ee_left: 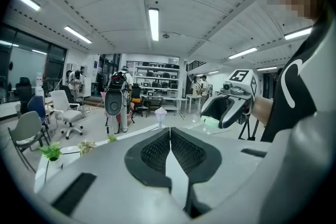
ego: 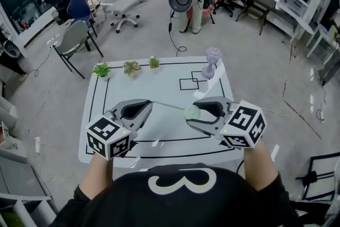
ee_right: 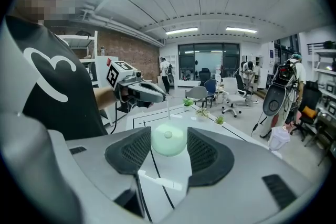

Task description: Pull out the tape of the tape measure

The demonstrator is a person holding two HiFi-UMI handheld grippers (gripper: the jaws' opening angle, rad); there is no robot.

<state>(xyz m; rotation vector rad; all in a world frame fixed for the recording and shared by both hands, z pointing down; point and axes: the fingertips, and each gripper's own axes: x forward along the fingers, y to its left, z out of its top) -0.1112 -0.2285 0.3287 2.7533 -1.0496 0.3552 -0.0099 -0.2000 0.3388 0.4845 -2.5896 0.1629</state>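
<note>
Over the near edge of the table, right gripper (ego: 194, 111): its fingers are clamped on the round, pale green tape measure (ee_right: 168, 139), one pad on each side, holding it up off the table top.
Left gripper (ee_left: 170, 131): its fingers are pressed together with no gap. A thin strip meets their tips, so I take it they are pinching the end of the tape.
Tape (ego: 169, 106): a thin pale strip runs between the two grippers, from the case to the left tips. It hangs in the air above the table and looks nearly straight.
Step in hand: the pull itself, as I judge it. A short length is out and the two grippers are not yet far apart.
Next move: draw the left gripper further from the right along the line of the strip, with the case held firm and both grips tight. If the left pinch slips, I expect the tape would snap back into the case.
Table (ego: 159, 74): white with black lines; neither gripper touches it.
Far edge: three small potted plants (ego: 132, 67) in a row, and a purple hourglass-shaped thing (ego: 212, 61) at the right corner, well clear of the pull.
Beyond: office chairs (ego: 123, 5) on the floor.
</note>
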